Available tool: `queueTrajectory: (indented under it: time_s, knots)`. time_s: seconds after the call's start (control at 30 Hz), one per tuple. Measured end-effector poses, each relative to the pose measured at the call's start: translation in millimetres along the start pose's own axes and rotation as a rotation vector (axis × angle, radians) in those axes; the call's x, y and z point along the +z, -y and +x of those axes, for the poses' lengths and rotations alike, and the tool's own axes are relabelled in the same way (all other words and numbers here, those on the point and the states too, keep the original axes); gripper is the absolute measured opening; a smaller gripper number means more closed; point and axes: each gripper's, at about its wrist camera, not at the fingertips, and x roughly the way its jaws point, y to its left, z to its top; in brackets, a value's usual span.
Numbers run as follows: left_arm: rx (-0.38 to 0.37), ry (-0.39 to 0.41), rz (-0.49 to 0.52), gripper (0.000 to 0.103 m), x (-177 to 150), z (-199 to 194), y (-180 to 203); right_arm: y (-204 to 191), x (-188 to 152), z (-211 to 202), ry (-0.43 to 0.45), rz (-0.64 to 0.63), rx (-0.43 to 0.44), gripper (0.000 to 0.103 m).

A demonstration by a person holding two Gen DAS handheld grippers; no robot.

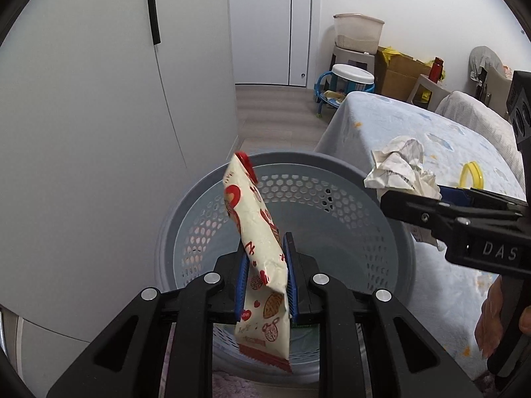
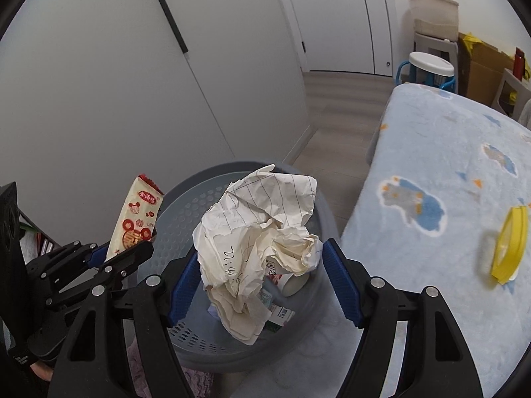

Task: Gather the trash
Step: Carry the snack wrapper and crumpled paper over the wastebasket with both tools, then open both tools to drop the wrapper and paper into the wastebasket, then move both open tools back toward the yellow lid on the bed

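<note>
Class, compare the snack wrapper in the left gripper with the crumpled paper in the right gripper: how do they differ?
The snack wrapper is flat, long and printed in red on cream; the crumpled paper is a bulky ball of lined white sheet with handwriting. The left gripper pinches the wrapper narrowly; the right gripper stands much wider around the paper. Both hang over the grey basket.

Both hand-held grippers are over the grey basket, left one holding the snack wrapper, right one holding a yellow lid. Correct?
Not quite. The right hand-held gripper holds crumpled lined paper, as the right wrist view shows; the yellow lid lies on the blue blanket. The rest stands.
</note>
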Motion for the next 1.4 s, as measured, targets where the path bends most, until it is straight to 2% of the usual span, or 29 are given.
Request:
queueTrajectory:
  time_s: [0.3,0.33,0.47,0.5,0.87,1.13,1.27,1.4]
  knots:
    - [-0.001,-0.001,-0.022,0.019,0.6,7.1,-6.9,5.7,7.2,14.3,-0.007,0.003,0.008,0.074]
    - [0.001,0.001,-0.023,0.021,0.0,6.4,-7.5,6.0,7.0,13.6,-0.006,0.001,0.012,0.074]
    - [0.015,0.009,-0.035,0.040,-1.3,3.9,-10.4,3.2,5.4,10.2,0.012,-0.004,0.009,0.090]
    - [0.019,0.012,-0.038,0.041,-1.7,2.9,-11.5,3.2,5.7,9.7,0.014,-0.005,0.012,0.090]
    - [0.040,0.024,-0.041,0.056,-2.2,-3.9,-13.9,1.9,5.9,6.7,0.020,-0.001,0.006,0.090]
    - [0.047,0.033,-0.037,0.058,-3.1,-10.0,-13.1,1.5,2.4,1.6,0.025,-0.002,0.007,0.090]
    - [0.048,0.044,-0.032,0.064,-3.3,-15.9,-9.5,2.8,0.7,-4.2,0.033,0.002,0.004,0.090]
    - [0.043,0.055,-0.025,0.064,-2.3,-21.9,-3.3,6.9,-1.0,-11.2,0.040,0.010,-0.004,0.090]
